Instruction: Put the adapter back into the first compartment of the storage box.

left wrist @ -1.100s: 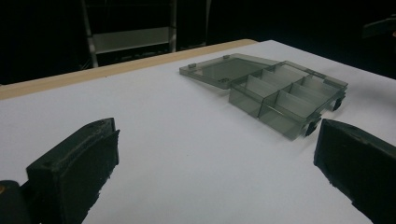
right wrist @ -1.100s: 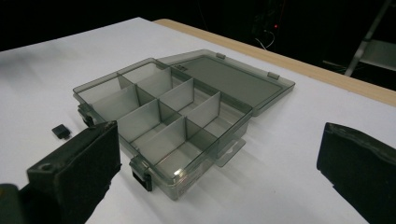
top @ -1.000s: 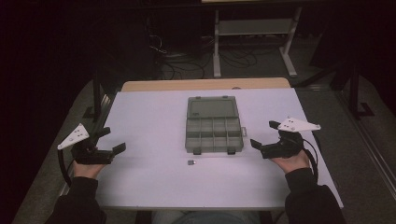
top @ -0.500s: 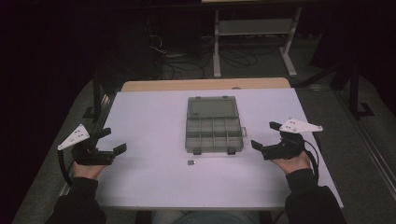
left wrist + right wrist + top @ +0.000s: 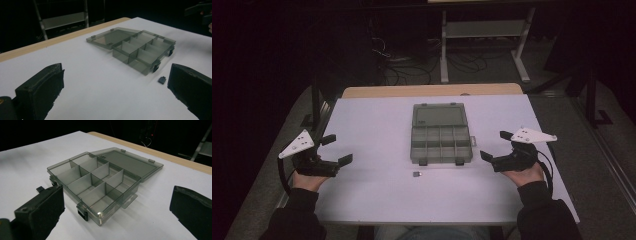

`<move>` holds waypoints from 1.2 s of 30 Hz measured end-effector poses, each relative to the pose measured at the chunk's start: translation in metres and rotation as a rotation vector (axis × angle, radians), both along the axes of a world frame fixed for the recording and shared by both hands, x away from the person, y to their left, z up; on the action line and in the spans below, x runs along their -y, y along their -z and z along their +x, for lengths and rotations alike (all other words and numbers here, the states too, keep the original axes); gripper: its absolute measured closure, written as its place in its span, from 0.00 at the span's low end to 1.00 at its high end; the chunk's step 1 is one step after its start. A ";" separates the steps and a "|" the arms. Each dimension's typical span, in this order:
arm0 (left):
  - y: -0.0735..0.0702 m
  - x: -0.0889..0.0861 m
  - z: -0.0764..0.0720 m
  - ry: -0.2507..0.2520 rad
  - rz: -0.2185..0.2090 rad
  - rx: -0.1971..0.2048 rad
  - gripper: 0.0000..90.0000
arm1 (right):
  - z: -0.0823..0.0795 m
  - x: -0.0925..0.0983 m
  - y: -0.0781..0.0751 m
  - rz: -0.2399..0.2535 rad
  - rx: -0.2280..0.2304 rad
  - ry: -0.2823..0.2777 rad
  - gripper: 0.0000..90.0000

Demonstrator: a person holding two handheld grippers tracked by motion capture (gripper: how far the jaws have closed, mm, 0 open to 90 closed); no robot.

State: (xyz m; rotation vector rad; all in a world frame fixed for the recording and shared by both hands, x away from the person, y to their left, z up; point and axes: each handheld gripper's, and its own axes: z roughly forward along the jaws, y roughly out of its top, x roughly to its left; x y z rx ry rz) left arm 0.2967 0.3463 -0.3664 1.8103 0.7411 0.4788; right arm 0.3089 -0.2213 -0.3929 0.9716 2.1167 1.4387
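A smoky transparent compartment box (image 5: pixel 439 135) lies open mid-table, its lid flat on the far side and its several compartments empty. A small black piece (image 5: pixel 417 174) lies on the table just in front of it. My left gripper (image 5: pixel 338 149) rests open near the left edge, well clear of the box. In the left gripper view the box (image 5: pixel 136 47) and the small black piece (image 5: pixel 162 79) lie ahead between the spread jaws. My right gripper (image 5: pixel 494 145) stands open just right of the box. The right gripper view has the box (image 5: pixel 100 180) close ahead.
The white table top (image 5: pixel 377 120) has bare room on both sides of the box. A wooden strip (image 5: pixel 432 91) runs along its far edge. Beyond it stand a metal shelf frame (image 5: pixel 484 30) and floor cables (image 5: pixel 412 65) in the dark.
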 end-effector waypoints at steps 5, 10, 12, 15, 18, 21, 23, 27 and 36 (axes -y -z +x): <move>-0.002 0.005 0.002 0.017 0.015 -0.009 0.00 | -0.001 -0.001 0.000 0.000 0.000 -0.003 0.00; -0.007 0.017 0.004 0.060 0.089 -0.026 0.00 | 0.000 -0.002 0.000 -0.007 -0.001 -0.011 0.00; -0.008 0.021 0.005 0.072 0.098 -0.032 0.00 | 0.000 -0.002 0.001 -0.009 -0.004 -0.013 0.00; -0.009 0.026 0.006 0.087 0.102 -0.035 0.00 | 0.000 -0.003 0.001 -0.009 -0.006 -0.014 0.00; -0.009 0.030 0.007 0.100 0.109 -0.040 0.00 | 0.000 -0.003 0.001 -0.010 -0.006 -0.016 0.00; -0.011 0.035 0.008 0.117 0.128 -0.041 0.00 | 0.000 -0.003 0.001 -0.014 -0.005 -0.018 0.00; -0.012 0.038 0.009 0.131 0.130 -0.048 0.00 | 0.000 -0.003 0.001 -0.016 -0.005 -0.019 0.00; -0.015 0.044 0.011 0.155 0.156 -0.049 0.00 | 0.000 -0.004 0.001 -0.021 -0.006 -0.019 0.00; -0.017 0.055 0.013 0.179 0.167 -0.047 0.00 | 0.000 -0.004 0.001 -0.026 -0.005 -0.021 0.00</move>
